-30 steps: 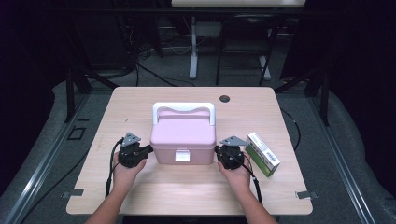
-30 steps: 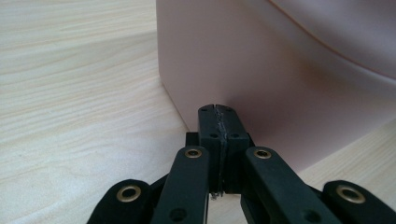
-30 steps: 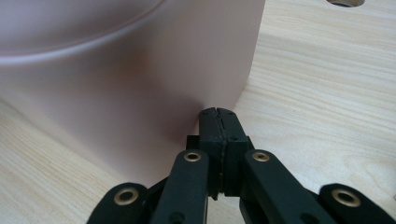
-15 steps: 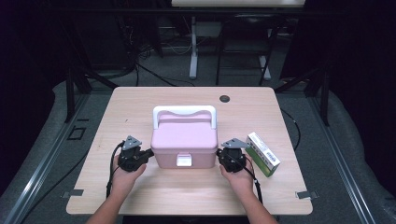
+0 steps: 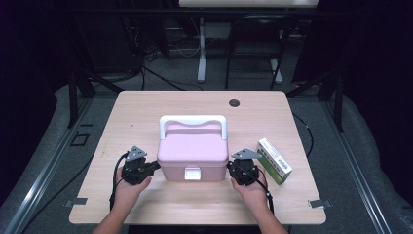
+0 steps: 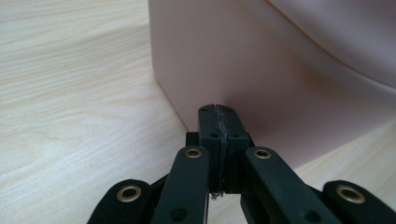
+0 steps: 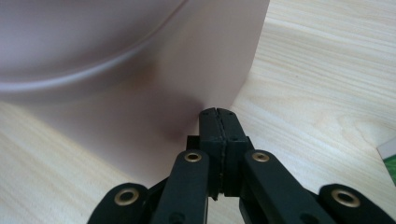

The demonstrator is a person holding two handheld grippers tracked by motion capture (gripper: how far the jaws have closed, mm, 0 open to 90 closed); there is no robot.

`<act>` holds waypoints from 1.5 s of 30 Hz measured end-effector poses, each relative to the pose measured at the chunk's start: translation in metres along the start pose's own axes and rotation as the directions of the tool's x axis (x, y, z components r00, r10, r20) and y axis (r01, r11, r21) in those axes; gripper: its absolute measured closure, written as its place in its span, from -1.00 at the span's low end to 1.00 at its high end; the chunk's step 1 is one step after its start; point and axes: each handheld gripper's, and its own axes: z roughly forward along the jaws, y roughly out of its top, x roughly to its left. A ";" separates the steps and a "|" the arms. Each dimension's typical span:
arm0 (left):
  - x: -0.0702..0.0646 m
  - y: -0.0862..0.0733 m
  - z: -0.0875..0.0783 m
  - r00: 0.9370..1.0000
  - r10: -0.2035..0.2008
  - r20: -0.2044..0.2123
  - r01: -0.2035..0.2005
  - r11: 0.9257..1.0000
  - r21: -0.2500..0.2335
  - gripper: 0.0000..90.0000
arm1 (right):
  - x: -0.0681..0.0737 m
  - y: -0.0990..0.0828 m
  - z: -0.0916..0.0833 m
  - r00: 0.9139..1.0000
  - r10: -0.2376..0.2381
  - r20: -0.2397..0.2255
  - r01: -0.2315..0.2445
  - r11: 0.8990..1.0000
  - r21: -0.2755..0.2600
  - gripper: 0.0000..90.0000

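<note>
A pink plastic box (image 5: pixel 194 153) with a white handle (image 5: pixel 193 120) and a white front latch stands in the middle of the wooden table (image 5: pixel 146 107). My left gripper (image 5: pixel 155 166) is shut and empty, its tips against the box's left wall near the bottom. In the left gripper view the joined tips (image 6: pixel 218 111) meet the pink wall (image 6: pixel 261 60). My right gripper (image 5: pixel 230 168) is shut and empty too, its tips at the box's right wall. The right gripper view has the closed tips (image 7: pixel 218 112) right at the pink wall (image 7: pixel 140 70).
A green and white carton (image 5: pixel 274 160) lies flat on the table just right of my right hand; its corner (image 7: pixel 390 161) peeks in at the right gripper view's edge. A dark cable hole (image 5: pixel 234 103) sits near the table's far edge. Black frames and cables stand beyond.
</note>
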 end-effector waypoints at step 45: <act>-0.039 -0.031 -0.038 0.996 0.067 0.065 -0.071 0.996 0.056 1.00 | 0.019 -0.037 -0.055 0.997 -0.060 -0.058 0.064 0.995 0.076 1.00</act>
